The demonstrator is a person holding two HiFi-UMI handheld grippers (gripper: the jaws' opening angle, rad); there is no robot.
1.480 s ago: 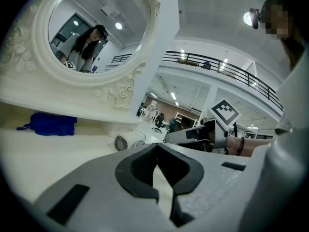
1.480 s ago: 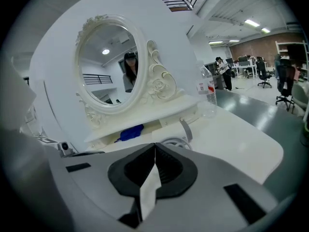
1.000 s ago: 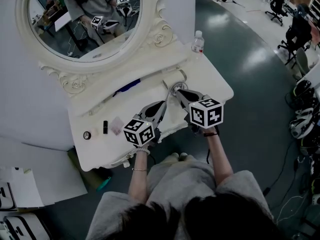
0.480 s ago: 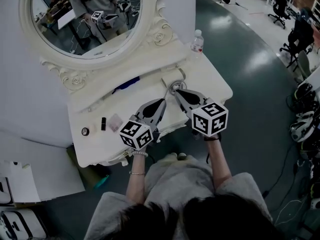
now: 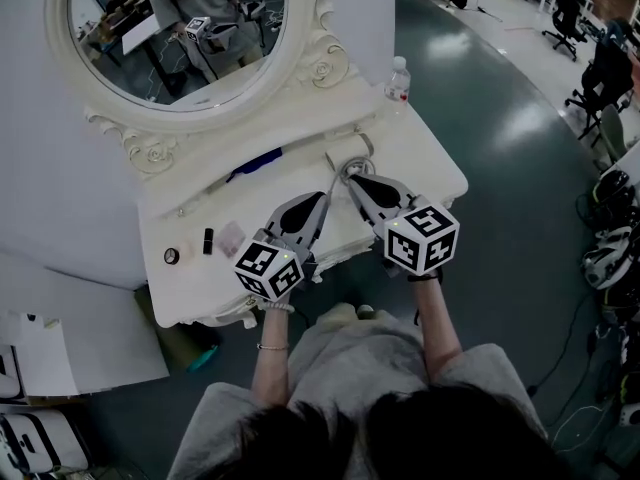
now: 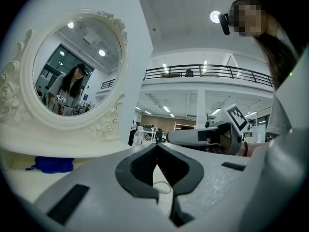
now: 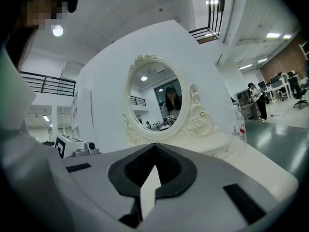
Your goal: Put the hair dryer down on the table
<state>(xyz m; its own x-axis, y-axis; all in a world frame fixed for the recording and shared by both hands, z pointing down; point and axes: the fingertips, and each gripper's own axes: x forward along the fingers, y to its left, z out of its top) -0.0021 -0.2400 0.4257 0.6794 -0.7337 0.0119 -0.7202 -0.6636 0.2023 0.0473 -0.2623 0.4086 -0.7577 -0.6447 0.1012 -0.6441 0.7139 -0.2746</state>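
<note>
A white hair dryer [image 5: 346,154] lies on the white dressing table [image 5: 425,163], its round end just beyond my right gripper's tip. My right gripper [image 5: 352,180] is shut with nothing in it, its tip touching or almost touching the dryer. To its left, my left gripper [image 5: 322,200] hovers over the table's front part, also shut and empty. In the left gripper view the jaws [image 6: 155,148] meet at the tip, and a white cord [image 6: 163,187] shows below them. The right gripper view has the jaws [image 7: 155,145] closed together, facing the mirror.
An oval mirror [image 5: 175,28] in an ornate white frame stands at the back of the table. A water bottle [image 5: 398,80] stands at the back right corner. A blue item [image 5: 255,165] lies below the mirror. Small cosmetics [image 5: 208,240] sit at the left front.
Both grippers have drawn back a little toward the table's front edge, and both stay shut. The hair dryer has not moved.
</note>
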